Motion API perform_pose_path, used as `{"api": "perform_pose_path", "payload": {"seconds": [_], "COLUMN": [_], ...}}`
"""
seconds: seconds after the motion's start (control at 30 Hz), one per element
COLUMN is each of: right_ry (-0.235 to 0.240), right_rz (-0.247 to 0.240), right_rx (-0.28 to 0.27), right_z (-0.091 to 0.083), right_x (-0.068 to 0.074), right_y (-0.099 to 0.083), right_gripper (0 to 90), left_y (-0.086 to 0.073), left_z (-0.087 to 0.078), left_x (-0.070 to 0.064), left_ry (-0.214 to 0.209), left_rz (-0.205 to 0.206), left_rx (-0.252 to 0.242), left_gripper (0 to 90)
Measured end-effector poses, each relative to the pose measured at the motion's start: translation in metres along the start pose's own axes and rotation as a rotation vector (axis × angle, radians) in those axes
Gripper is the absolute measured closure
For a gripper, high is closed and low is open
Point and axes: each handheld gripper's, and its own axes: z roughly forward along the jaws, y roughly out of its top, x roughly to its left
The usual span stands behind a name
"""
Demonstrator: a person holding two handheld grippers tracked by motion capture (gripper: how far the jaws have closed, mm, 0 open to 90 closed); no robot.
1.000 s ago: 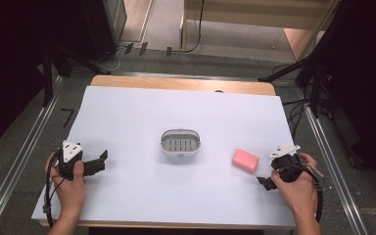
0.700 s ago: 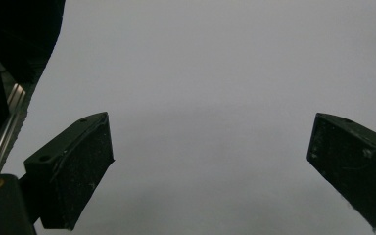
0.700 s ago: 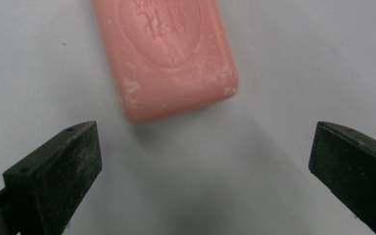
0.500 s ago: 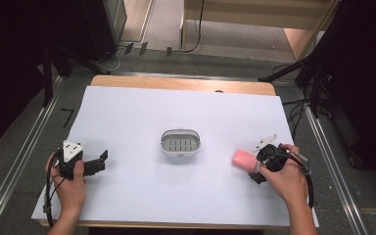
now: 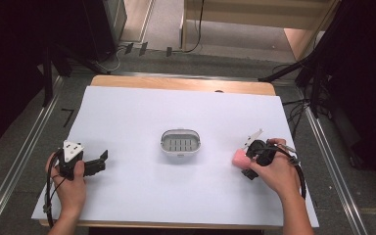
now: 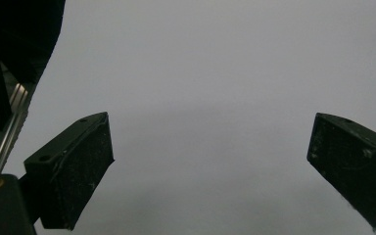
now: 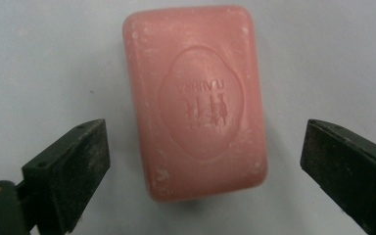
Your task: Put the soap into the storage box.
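Right gripper view shows the right claw point(image 7: 203, 161) released, its jaws on either side of the pink rectangular soap bar point(image 7: 196, 100), not touching it. Nothing is grasped yet. The left claw point(image 6: 210, 166) is also released, over bare white table point(image 6: 215, 63).

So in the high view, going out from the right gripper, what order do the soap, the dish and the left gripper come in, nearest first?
From the right gripper:
1. Soap: pink bar right at its jaws, on the white sheet.
2. Dish: grey, slotted, at the table's middle.
3. Left gripper: far across, near the table's left edge.
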Motion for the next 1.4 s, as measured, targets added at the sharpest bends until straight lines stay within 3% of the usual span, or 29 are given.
{"api": "perform_pose_path", "payload": {"seconds": [0.3,0.33,0.63,0.8,1.1,1.4], "right_ry": [0.032,0.037,0.074,0.080,0.107,0.091], "right_rz": [-0.030,-0.034,-0.033,-0.027,-0.083,-0.123], "right_rx": [0.020,0.028,0.041,0.050,0.037,0.006], "right_z": [0.005,0.007,0.007,0.007,0.007,0.000], "right_x": [-0.001,0.000,-0.004,-0.004,-0.001,0.004], "right_y": [0.015,0.017,0.017,0.019,0.023,0.034], "right_gripper": [15.2,20.3,37.2,38.1,38.5,38.5], "left_y": [0.000,0.000,0.000,0.000,0.000,0.000], "left_z": [0.000,0.000,0.000,0.000,0.000,0.000], "left_x": [0.000,0.000,0.000,0.000,0.000,0.000], "left_ry": [0.000,0.000,-0.001,-0.001,-0.002,-0.001], "left_rz": [0.000,-0.002,-0.002,-0.002,-0.003,-0.003], "left_rx": [0.000,0.000,0.001,0.001,0.003,0.004], "left_gripper": [3.6,3.6,3.6,3.6,3.6,3.6]}}
